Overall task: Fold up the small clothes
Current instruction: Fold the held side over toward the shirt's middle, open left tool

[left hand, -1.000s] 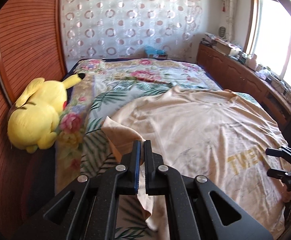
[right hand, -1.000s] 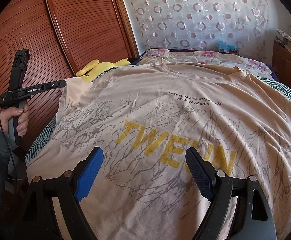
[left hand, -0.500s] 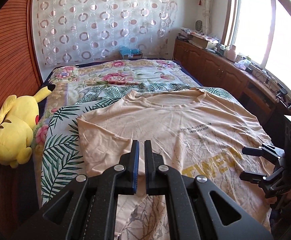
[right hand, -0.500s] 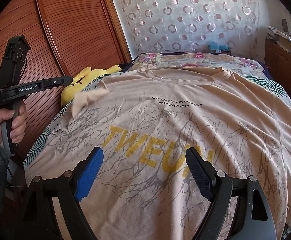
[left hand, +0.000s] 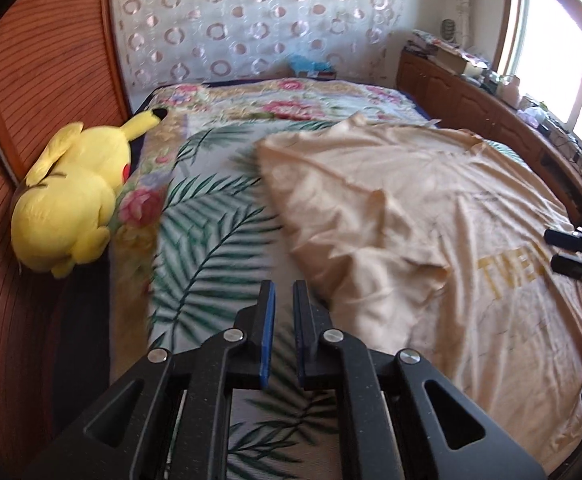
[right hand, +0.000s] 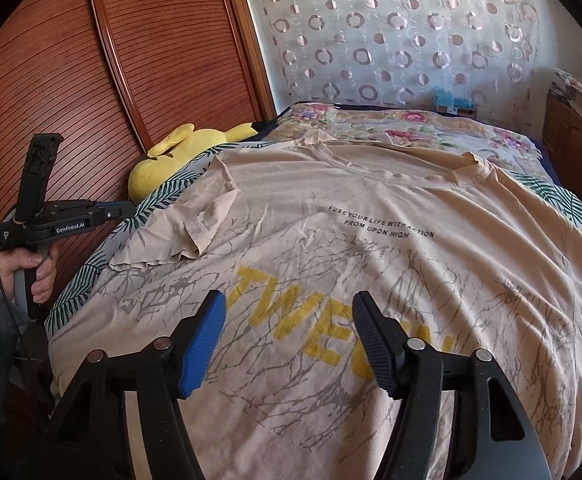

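From the left wrist, the left gripper (left hand: 283, 296) hangs over bare leaf-print bedspread (left hand: 211, 240) with its jaws parting a little, a narrow slit between the blue pads and nothing in it. The beige T-shirt (left hand: 431, 220) lies just to the right, its left sleeve (left hand: 371, 248) flopped inward over the chest, so the sleeve fold looks done on this side. From the right wrist, the right gripper (right hand: 289, 340) hovers low above the shirt's printed front with its jaws closing, no cloth between them, only the yellow lettering (right hand: 291, 312) showing through the gap. The folded sleeve (right hand: 183, 232) sits crumpled rather than flat. Next, I judge, the right side needs taking: reach the far sleeve or hem edge, pinch it, and carry it across.
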Demonstrator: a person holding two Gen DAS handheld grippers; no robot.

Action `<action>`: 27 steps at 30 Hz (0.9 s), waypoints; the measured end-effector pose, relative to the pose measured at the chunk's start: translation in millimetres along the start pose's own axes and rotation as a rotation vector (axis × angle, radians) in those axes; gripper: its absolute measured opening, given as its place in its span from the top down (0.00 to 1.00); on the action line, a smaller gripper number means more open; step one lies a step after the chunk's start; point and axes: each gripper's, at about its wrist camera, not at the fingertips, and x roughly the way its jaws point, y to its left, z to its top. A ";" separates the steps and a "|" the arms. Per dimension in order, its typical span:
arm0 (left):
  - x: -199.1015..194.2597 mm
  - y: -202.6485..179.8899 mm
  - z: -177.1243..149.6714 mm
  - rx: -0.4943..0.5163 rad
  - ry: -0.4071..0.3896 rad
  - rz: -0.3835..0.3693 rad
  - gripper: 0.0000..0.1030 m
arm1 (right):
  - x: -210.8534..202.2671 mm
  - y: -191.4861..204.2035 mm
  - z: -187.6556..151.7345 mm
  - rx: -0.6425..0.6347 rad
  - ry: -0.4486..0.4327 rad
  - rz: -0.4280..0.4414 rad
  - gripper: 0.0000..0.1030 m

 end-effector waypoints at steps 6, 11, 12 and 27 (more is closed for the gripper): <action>15.2 20.0 -12.1 -0.029 0.049 0.018 0.91 | 30.9 11.0 27.4 -0.020 0.033 0.060 0.42; 19.1 17.6 -13.4 -0.016 0.043 0.019 0.87 | 64.0 28.2 44.7 -0.102 0.051 0.050 0.48; 19.0 17.2 -13.3 -0.014 0.041 0.017 0.85 | 71.2 32.2 48.1 -0.118 0.059 0.048 0.51; 21.8 14.1 -16.7 0.015 0.004 0.045 0.33 | 144.7 65.6 65.5 -0.221 0.203 0.109 0.61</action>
